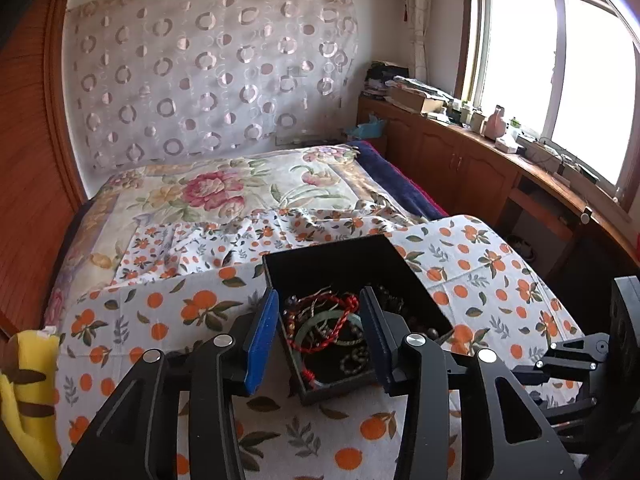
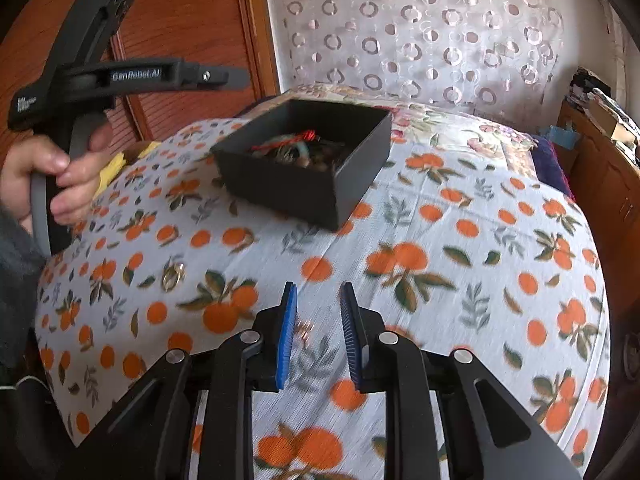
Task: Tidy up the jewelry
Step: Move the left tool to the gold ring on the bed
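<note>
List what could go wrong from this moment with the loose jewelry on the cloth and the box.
1. The small gold piece between the open right gripper fingers lies flat on the soft orange-print cloth; closing may pinch fabric instead.
2. A second gold ring sits apart to the left on the busy print and is easy to overlook.
3. The jewelry in the black box is a tangle; the open left gripper above it could snag the red cord.
</note>
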{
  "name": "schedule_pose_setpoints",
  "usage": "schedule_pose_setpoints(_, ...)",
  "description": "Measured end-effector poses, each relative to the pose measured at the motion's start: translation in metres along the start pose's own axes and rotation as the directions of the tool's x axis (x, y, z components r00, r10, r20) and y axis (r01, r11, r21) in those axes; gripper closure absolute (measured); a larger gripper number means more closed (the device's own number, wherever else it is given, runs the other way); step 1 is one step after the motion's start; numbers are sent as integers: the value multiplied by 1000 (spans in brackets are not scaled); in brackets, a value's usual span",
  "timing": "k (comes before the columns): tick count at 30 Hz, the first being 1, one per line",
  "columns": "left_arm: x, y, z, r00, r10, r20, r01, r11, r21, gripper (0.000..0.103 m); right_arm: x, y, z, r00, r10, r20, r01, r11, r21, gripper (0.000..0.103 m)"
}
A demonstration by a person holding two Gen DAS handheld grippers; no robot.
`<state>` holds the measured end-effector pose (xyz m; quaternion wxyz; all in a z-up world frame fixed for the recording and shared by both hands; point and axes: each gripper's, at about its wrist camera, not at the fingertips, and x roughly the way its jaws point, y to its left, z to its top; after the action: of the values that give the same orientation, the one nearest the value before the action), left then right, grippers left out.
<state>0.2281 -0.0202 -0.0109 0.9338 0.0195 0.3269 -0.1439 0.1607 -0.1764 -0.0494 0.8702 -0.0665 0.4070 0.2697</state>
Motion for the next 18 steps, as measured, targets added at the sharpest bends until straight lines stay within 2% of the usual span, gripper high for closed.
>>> schedule_pose_setpoints(1,-3,0,-4,1000,0,-1,0,1000,1,55,0,2,-4,1000,0,-6,0,1000,-1,78)
schedule_pose_setpoints(3,-7,1,-11,1000,-3,-9,3,1000,-1,53,-1,5,-8,1000,-2,-15,2,1000,-5,78)
schedule_pose_setpoints(12,-20,-5,-65,995,-17,-103,17,1000,-1,47,5,14,-14,998,-40,-39,38,998,-55,78)
schedule_pose_setpoints(18,-23,-11,-88,989,-24,-147,24,1000,1,47,10,16,-12,998,-47,-50,44,997,-60,78)
